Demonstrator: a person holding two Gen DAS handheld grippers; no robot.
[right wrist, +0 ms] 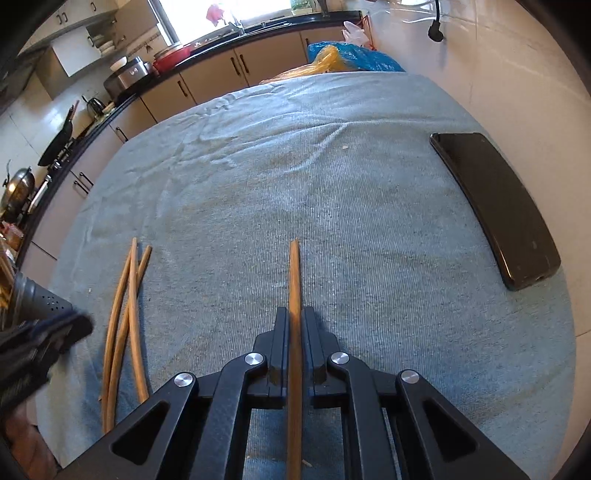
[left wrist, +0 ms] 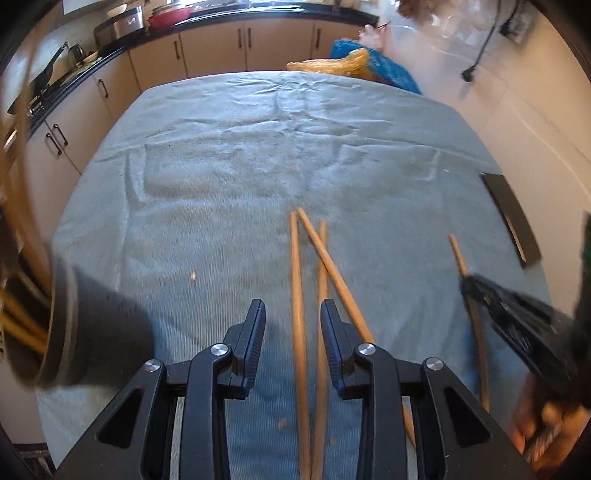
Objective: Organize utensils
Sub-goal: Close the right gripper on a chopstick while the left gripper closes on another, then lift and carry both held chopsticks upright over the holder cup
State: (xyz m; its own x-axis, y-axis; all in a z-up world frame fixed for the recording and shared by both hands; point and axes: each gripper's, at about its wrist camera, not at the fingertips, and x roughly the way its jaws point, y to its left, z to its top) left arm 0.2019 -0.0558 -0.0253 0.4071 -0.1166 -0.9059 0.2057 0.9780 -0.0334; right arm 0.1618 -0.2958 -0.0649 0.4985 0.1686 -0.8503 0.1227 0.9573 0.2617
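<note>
A home kitchen; beige cabinets [right wrist: 207, 79] under a black counter [right wrist: 258, 33]; a red pot [right wrist: 171, 61]; a wok [right wrist: 18, 188]

Both views bright, daylight. Source is the window [right wrist: 229, 18] at the top of the right wrist view, blown out white. Heavy fisheye: counter edge [left wrist: 258, 14] bows, black vignette in all 4 corners. Motion blur in the left wrist view on the holder [left wrist: 74, 325] at left and on the right gripper [left wrist: 466, 284] at right. Towel [right wrist: 332, 206] weave sharp at center, softer toward the rim. Shadows soft, faint glare on the phone [right wrist: 495, 206].
</note>
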